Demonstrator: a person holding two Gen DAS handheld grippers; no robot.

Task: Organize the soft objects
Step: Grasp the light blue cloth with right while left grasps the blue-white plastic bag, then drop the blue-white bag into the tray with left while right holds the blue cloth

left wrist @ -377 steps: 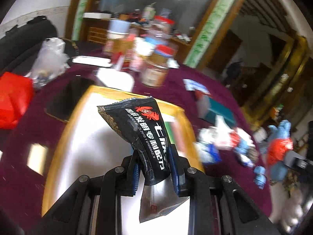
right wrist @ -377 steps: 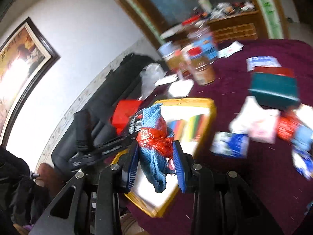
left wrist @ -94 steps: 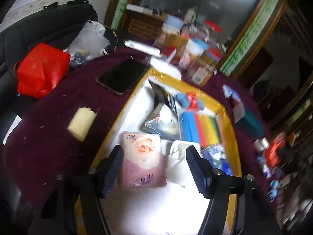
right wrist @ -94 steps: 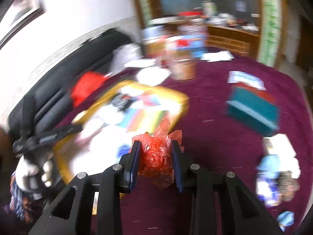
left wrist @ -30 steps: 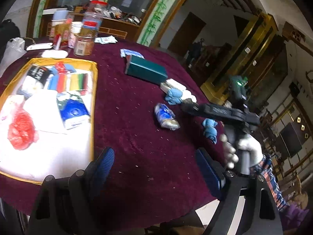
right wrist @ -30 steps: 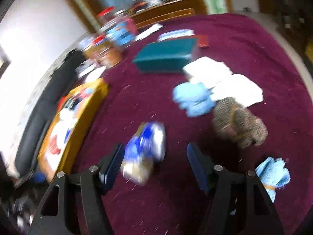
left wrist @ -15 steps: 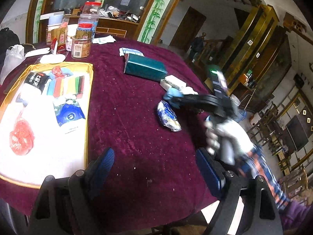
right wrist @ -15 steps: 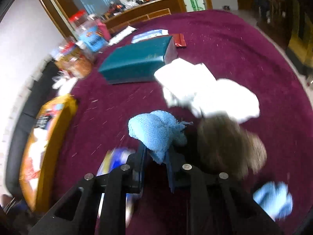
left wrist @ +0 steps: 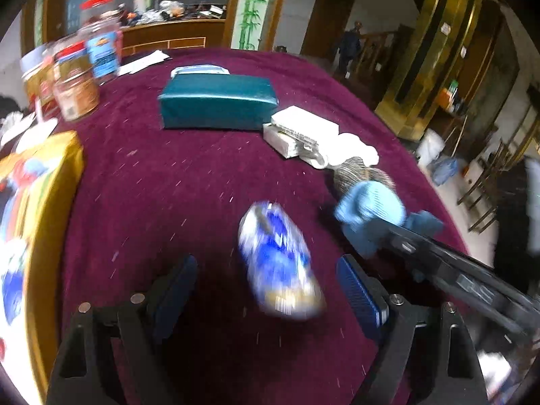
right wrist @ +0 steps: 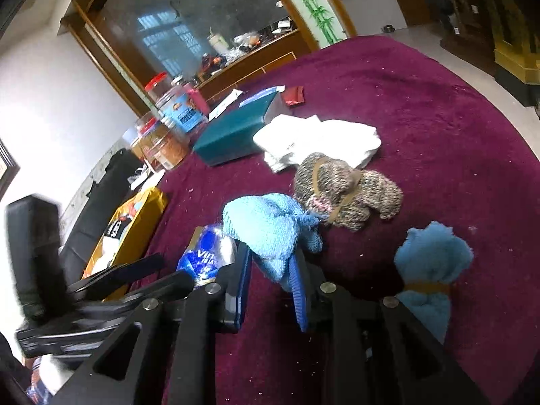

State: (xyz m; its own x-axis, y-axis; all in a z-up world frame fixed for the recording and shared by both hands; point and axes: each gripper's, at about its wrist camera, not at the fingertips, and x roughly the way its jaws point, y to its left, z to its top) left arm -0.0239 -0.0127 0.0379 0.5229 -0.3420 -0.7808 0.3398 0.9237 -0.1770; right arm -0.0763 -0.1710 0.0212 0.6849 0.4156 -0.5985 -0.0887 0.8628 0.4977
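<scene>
A blue and white packet [left wrist: 280,260] lies on the maroon tablecloth, blurred, between the wide-apart fingers of my left gripper [left wrist: 266,287]. That gripper is open, and neither pad touches the packet. My right gripper [right wrist: 270,270] pinches a light blue knitted cloth [right wrist: 266,229] and its jaws are opening a little with the cloth still between them. The same cloth [left wrist: 371,209] shows to the right in the left wrist view. A brown knitted bundle [right wrist: 347,195] and a second blue bundle [right wrist: 432,270] lie beside it.
A yellow-rimmed tray [left wrist: 50,202] with several items sits at the left. White tissue packs [left wrist: 303,135] and a teal box [left wrist: 216,101] lie further back. Jars [left wrist: 77,91] stand at the back left. The table edge curves round on the right.
My left gripper has swept in close over the blue and white packet. My right gripper went from open to closed on the light blue cloth and has shifted with it.
</scene>
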